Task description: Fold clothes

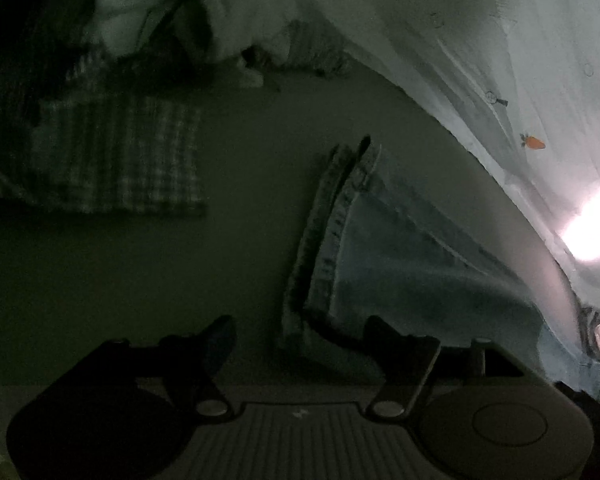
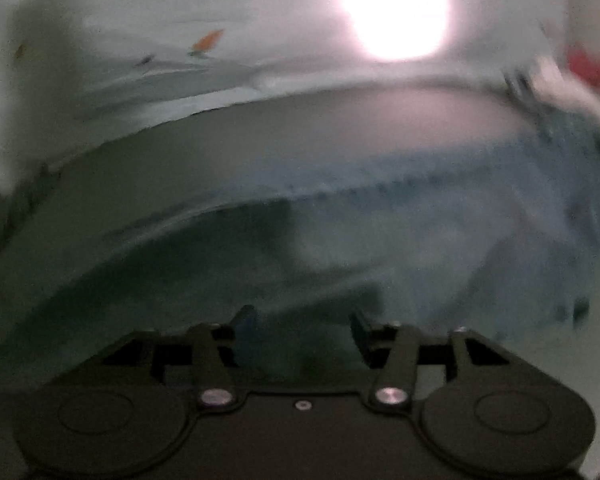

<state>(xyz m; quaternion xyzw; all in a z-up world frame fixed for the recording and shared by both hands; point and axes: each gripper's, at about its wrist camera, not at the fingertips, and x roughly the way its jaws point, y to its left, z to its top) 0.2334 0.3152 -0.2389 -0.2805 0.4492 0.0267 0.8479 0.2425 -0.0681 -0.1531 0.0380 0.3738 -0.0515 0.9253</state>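
Left tongs [image 1: 300, 332]: fingers spread apart, gripping nothing. The folded edge of the jeans [image 1: 380, 264] lies on the tabletop [image 1: 240, 160] between and just ahead of the fingers; the right finger [image 1: 384, 332] stands against or over the denim, and contact cannot be confirmed in the dim light. The left finger [image 1: 220, 336] is over bare tabletop.

Jeans, left view: a light blue leg, doubled over, with its stitched hem pointing away from the camera and the rest running off to the lower right.

Farther left on the tabletop: a folded checked cloth [image 1: 112, 156], lying flat and well apart from the jeans. Beyond it, a loose heap of clothes [image 1: 160, 20], light and dark pieces mixed.

Upper right, left view: a pale shirt [image 1: 500, 60] with buttons and a small orange carrot print, its edge crossing above the jeans.

Right tongs [image 2: 302, 328]: fingers apart, nothing clamped. The view is blurred. Denim [image 2: 420, 220] fills the ground under and ahead of the fingers. Beyond it a strip of tabletop [image 2: 260, 140], then the pale shirt [image 2: 140, 60], with a strong glare [image 2: 394, 8] above.
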